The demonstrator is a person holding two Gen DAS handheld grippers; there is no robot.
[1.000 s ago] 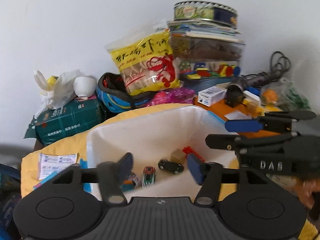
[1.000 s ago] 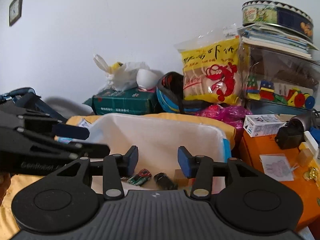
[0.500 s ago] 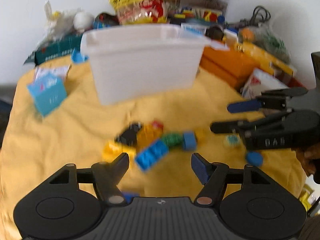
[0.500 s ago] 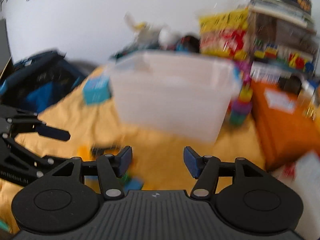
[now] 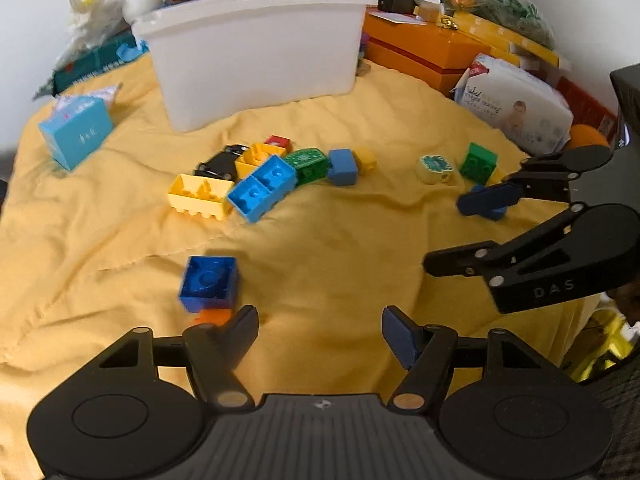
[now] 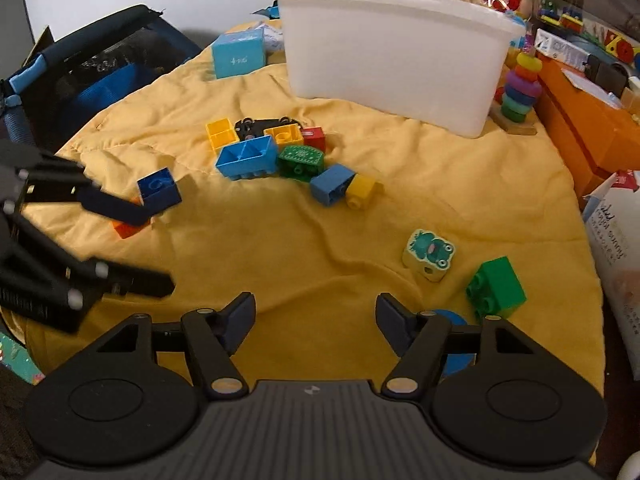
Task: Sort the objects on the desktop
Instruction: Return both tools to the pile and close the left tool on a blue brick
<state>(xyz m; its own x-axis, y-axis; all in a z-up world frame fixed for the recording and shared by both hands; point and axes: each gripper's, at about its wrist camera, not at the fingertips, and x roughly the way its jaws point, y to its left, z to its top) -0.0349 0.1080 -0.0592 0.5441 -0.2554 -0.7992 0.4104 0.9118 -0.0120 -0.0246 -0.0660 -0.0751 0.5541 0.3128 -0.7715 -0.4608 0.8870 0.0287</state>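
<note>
Several toy bricks lie on the yellow cloth (image 5: 320, 248) in front of a white bin (image 5: 256, 48). A cluster holds a light blue brick (image 5: 262, 188), a yellow brick (image 5: 198, 196), a green brick (image 5: 306, 162) and a black toy car (image 5: 218, 162). A dark blue brick (image 5: 208, 282) lies just ahead of my left gripper (image 5: 318, 330), which is open and empty. My right gripper (image 6: 316, 320) is open and empty, with a frog piece (image 6: 428, 254) and a green brick (image 6: 496, 290) to its right.
A light blue box (image 5: 76, 136) stands at the left. An orange box (image 5: 424, 50) and a wipes pack (image 5: 516, 108) sit at the right. A ring stacker (image 6: 520, 88) stands beside the bin. A dark bag (image 6: 92, 72) lies off the cloth's left edge.
Both grippers have pulled back from above the bin and dropped low over the cloth; the view now looks down at the loose bricks. Both stay open.
</note>
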